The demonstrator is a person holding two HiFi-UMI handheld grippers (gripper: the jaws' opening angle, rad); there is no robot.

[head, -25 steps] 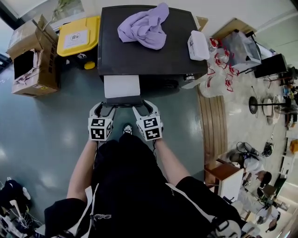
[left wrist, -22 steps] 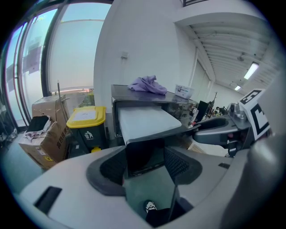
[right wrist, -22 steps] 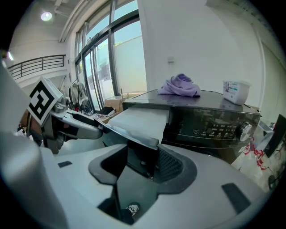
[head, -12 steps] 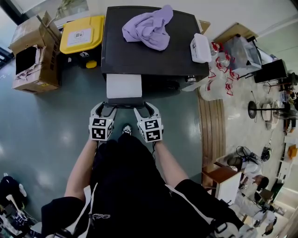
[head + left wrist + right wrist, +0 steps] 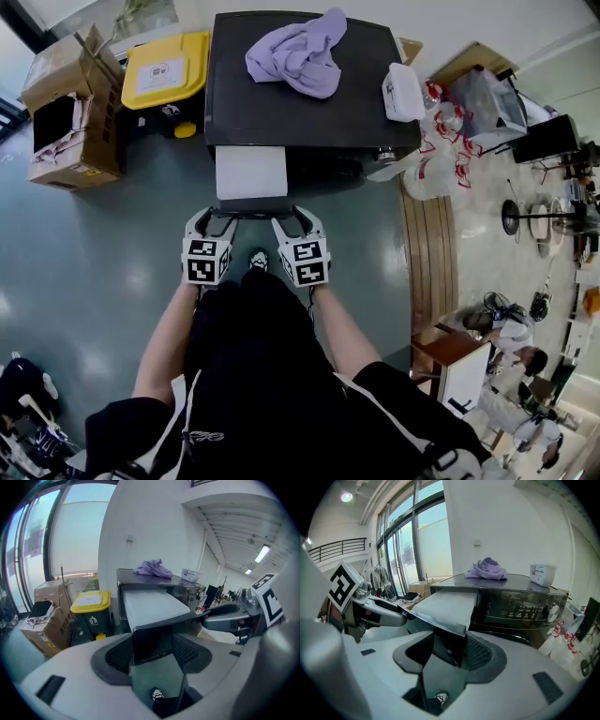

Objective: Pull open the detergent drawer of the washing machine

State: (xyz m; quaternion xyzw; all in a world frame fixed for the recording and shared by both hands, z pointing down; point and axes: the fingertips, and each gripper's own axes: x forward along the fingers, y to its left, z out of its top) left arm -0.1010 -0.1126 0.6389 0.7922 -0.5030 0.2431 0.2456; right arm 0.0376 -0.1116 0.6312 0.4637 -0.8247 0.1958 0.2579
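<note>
We clamp the left tool [image 5: 212, 218] and the right tool [image 5: 293, 218] on the front corners of the detergent drawer [image 5: 249, 174], so it slides out evenly.

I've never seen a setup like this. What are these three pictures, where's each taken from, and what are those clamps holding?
A person stands at a dark washing machine, holding two handheld two-jaw grippers. The top-down picture comes from a camera on their head; the other two come from cameras riding on each gripper, looking along its jaws. The left gripper and right gripper each clamp the front panel of the detergent drawer, which stands pulled out. On the machine lie a purple cloth and a white tub; beside it stands a yellow-lidded bin.
</note>
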